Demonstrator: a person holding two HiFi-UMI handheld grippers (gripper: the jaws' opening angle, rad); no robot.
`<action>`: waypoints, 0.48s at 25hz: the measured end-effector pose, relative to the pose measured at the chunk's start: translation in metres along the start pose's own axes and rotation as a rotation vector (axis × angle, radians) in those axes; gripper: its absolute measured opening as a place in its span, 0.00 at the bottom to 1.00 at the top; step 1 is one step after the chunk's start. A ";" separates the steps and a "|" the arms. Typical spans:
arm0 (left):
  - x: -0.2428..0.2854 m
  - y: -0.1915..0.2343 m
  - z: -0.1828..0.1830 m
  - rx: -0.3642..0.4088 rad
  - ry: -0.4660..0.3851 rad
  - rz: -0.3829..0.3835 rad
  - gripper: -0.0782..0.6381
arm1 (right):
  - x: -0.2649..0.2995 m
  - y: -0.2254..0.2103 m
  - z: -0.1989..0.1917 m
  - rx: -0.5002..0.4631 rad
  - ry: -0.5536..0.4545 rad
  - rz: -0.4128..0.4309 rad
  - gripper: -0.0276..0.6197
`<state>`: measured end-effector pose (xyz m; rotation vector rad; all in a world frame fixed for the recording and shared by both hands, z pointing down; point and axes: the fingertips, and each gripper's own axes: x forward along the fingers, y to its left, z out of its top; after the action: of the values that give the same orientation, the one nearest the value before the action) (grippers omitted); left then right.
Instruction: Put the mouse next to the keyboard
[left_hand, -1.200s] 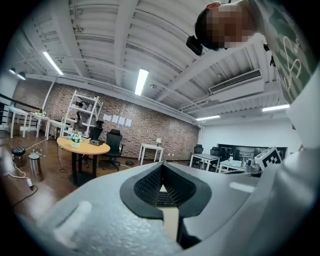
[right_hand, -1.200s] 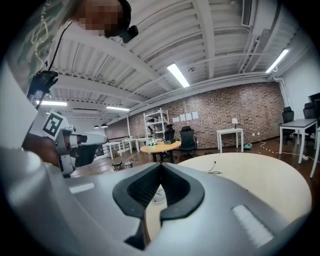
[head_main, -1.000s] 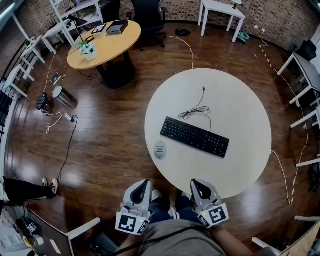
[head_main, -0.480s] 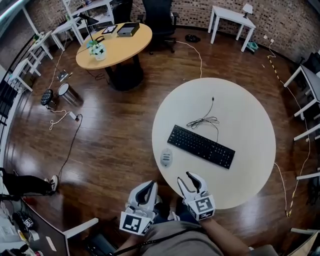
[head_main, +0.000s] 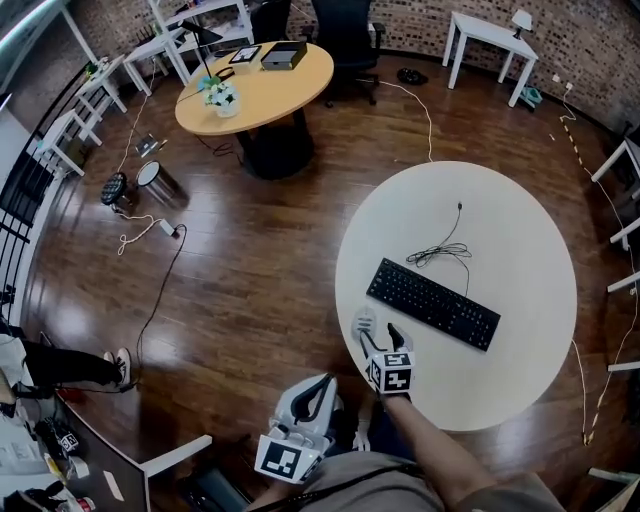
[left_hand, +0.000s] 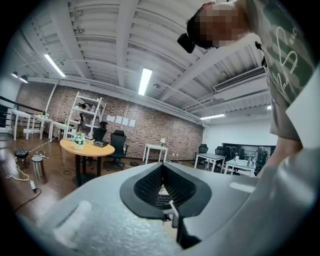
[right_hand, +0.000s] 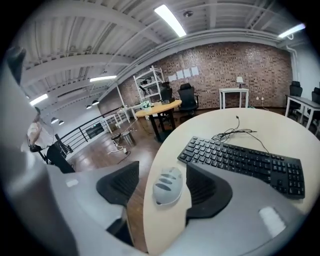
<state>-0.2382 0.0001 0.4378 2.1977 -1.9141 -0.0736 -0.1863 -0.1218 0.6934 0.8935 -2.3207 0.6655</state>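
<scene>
Right now my right gripper (head_main: 378, 338) sits low in the middle of the head view, at the rim of the round table (head_main: 500, 395). Its jaws are spread wide so they straddle the grey mouse (right_hand: 167, 186) before any squeeze. In the right gripper view the mouse lies between the pads, close to the right-hand one and clear of the other. The mouse lies at the table's edge, apart from the black keyboard (head_main: 433, 303), which stretches toward the frame's right, so I judge a grasp comes first. My left gripper (head_main: 305, 400) waits off the table at the bottom, fingertips together, holding nothing, since one tool is enough.
</scene>
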 end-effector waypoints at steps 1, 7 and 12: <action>-0.001 0.004 -0.002 -0.002 0.006 -0.001 0.11 | 0.013 0.002 -0.004 -0.001 0.015 -0.015 0.48; 0.000 0.015 0.002 -0.008 -0.003 -0.014 0.11 | 0.059 -0.004 -0.025 -0.016 0.106 -0.117 0.48; -0.001 0.033 -0.001 -0.009 0.014 -0.005 0.11 | 0.078 -0.018 -0.040 0.011 0.156 -0.147 0.48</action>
<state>-0.2701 -0.0031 0.4450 2.1917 -1.8964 -0.0672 -0.2096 -0.1434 0.7772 0.9706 -2.0932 0.6614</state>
